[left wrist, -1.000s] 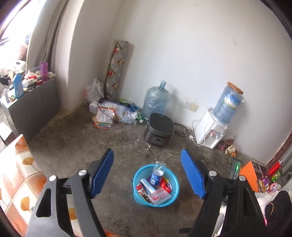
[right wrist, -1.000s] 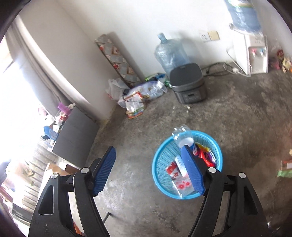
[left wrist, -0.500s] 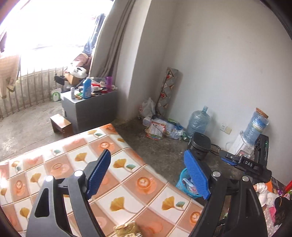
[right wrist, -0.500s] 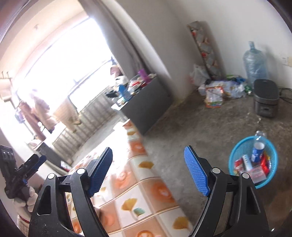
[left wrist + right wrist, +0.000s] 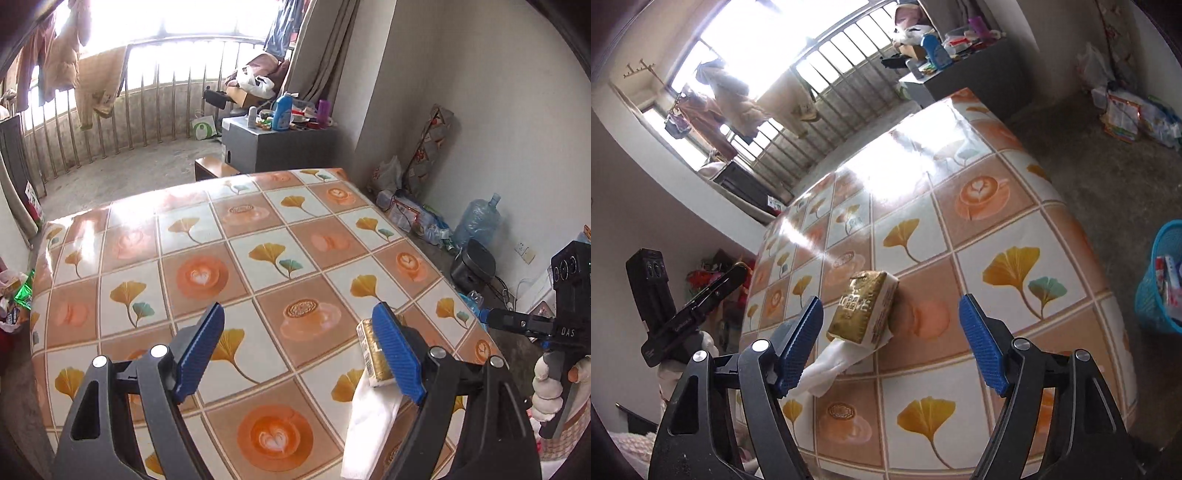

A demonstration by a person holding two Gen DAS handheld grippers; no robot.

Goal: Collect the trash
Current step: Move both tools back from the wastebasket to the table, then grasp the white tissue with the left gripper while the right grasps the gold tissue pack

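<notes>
A patterned tablecloth (image 5: 1015,236) covers the table; a blue trash basket (image 5: 1160,295) is seen on the floor at right. A gold tissue pack (image 5: 862,306) w/ white tissue (image 5: 827,365) pulled out lies on the cloth. Right gripper (image 5: 890,343) is held wide open & empty, its jaws having just narrowed a bit. Left gripper (image 5: 303,358) is also spread, nothing gripped. Pack is judged light, soft, crushable, film prob. slippery; best taken across its short sides, not by the tissue.

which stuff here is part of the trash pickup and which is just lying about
Job: gold tissue pack with white tissue on the table; blue basket.
Lying about: water jug, black cooker, grey cabinet, hanging clothes.
</notes>
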